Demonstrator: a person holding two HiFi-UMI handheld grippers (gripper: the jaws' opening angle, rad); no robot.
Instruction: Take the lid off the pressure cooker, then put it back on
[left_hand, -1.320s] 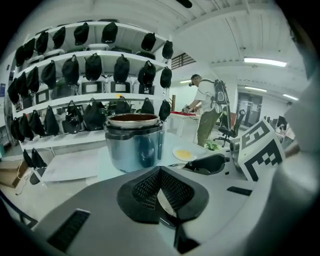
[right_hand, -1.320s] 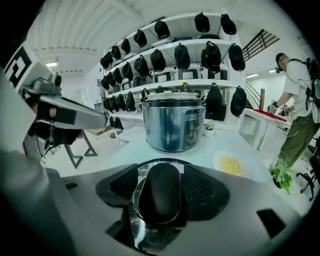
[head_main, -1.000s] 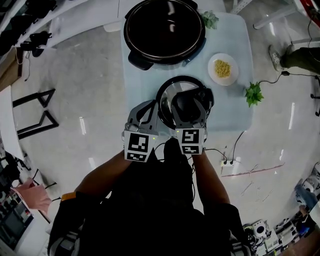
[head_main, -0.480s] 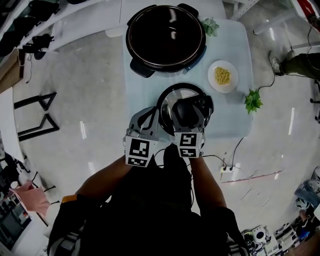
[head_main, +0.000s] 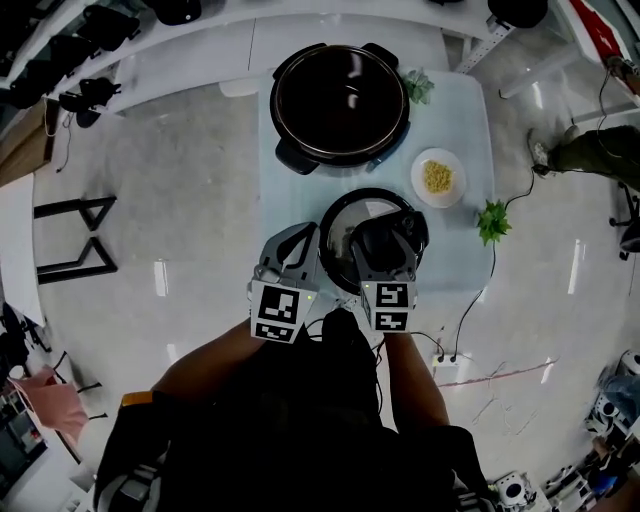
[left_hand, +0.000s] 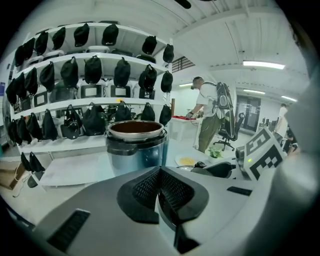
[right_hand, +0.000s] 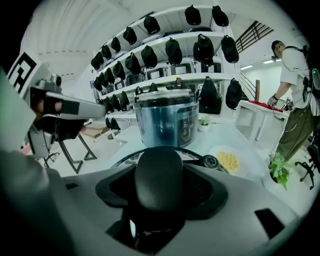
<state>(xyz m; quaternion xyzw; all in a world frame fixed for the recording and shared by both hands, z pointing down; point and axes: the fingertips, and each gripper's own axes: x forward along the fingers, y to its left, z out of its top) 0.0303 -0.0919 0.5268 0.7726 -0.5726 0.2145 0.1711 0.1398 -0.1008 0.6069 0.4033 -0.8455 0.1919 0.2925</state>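
Since a second ago the cooker (head_main: 340, 100), table (head_main: 470, 180) and both grippers have slid lower in the head view, and all look a little smaller. The lid (head_main: 345, 225) keeps its place under the right gripper (head_main: 386, 240) and near the cooker.

That right gripper's fingers pinch the lid's black handle (right_hand: 160, 177) from both sides; the right gripper view shows the handle filling the gap between the pads. The lid sits over the table's near end, well clear of the cooker. I cannot tell whether it rests on the table or hangs just above it.

Further back on the table the cooker stands open, its dark pot showing from above.

The left gripper (head_main: 305, 238) is just beside the lid's left rim. Its fingers are pressed together with nothing between them, as the left gripper view shows. From the head view I cannot tell if its tip touches the rim.

Right of the lid, and apart from it, a white plate (head_main: 420, 190) holds a small heap of yellow food. One green sprig (head_main: 490, 220) lies at the table's right edge, and another (head_main: 418, 85) lies by the cooker's right side.

Behind the table run white shelves (left_hand: 95, 70) hung with black caps. A person (left_hand: 207, 120) stands off to the right at another table.
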